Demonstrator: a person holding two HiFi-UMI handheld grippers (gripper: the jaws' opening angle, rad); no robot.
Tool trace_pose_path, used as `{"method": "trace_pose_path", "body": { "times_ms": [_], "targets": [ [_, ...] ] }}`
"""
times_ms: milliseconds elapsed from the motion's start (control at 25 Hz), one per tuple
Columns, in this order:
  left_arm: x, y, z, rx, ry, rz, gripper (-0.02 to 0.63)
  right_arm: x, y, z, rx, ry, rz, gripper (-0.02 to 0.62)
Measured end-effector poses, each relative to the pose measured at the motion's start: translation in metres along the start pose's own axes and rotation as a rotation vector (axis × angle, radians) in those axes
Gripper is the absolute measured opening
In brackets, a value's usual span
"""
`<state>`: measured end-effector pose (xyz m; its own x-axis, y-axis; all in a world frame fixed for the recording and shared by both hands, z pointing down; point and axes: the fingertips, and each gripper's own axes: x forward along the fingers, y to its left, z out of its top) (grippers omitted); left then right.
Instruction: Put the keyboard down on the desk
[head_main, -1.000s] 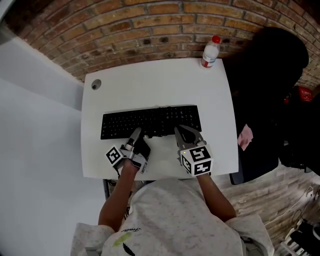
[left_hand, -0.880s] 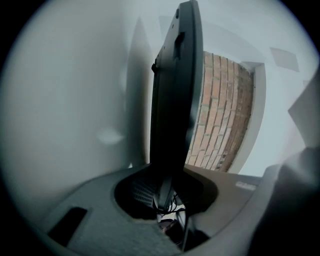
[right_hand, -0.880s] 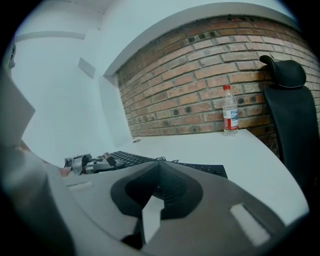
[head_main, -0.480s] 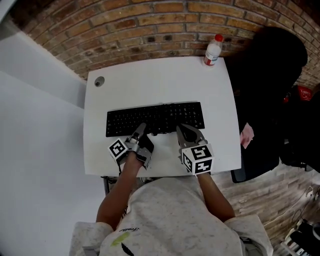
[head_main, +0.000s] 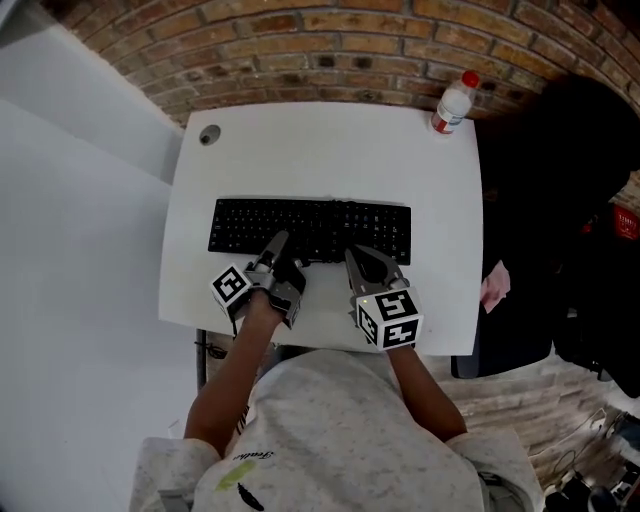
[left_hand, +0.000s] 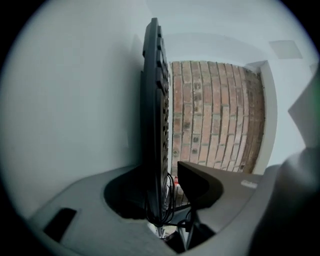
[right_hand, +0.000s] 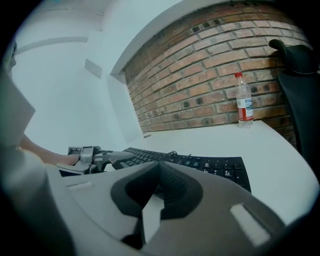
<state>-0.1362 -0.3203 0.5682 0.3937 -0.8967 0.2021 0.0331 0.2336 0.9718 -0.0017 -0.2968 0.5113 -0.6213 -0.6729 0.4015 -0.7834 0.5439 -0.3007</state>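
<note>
**Head view: black keyboard (head_main: 310, 228) lies mid-desk (head_main: 320, 150)**

We see the left gripper (head_main: 274, 244) with jaws spread astride the keyboard's near edge, with a gap on the key side. The right gripper (head_main: 356, 258) has its jaws pressed together, empty, tips at that edge.

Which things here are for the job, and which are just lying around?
For the job:
keyboard
desk
left gripper
right gripper

Just lying about:
water bottle
black jacket
pink thing
</note>
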Motion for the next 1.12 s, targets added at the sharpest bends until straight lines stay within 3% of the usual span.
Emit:
{"method": "trace_pose_path", "body": {
  "times_ms": [320, 680, 800, 1120],
  "targets": [
    [-0.001, 0.006, 0.008, -0.016, -0.112, 0.106, 0.241, -0.003, 0.004, -0.001, -0.039, 0.029, 0.045, 0.009],
    [-0.006, 0.007, 0.011, -0.029, -0.072, 0.165, 0.293, -0.017, 0.022, -0.009, -0.052, 0.030, -0.021, 0.009],
    [-0.009, 0.006, 0.010, -0.043, -0.032, 0.171, 0.345, -0.024, 0.028, -0.013, -0.049, 0.023, -0.047, 0.009],
    [-0.021, 0.010, 0.006, -0.070, 0.002, 0.170, 0.364, -0.037, 0.040, -0.014, -0.050, 0.002, -0.092, 0.009]
  ]
}}
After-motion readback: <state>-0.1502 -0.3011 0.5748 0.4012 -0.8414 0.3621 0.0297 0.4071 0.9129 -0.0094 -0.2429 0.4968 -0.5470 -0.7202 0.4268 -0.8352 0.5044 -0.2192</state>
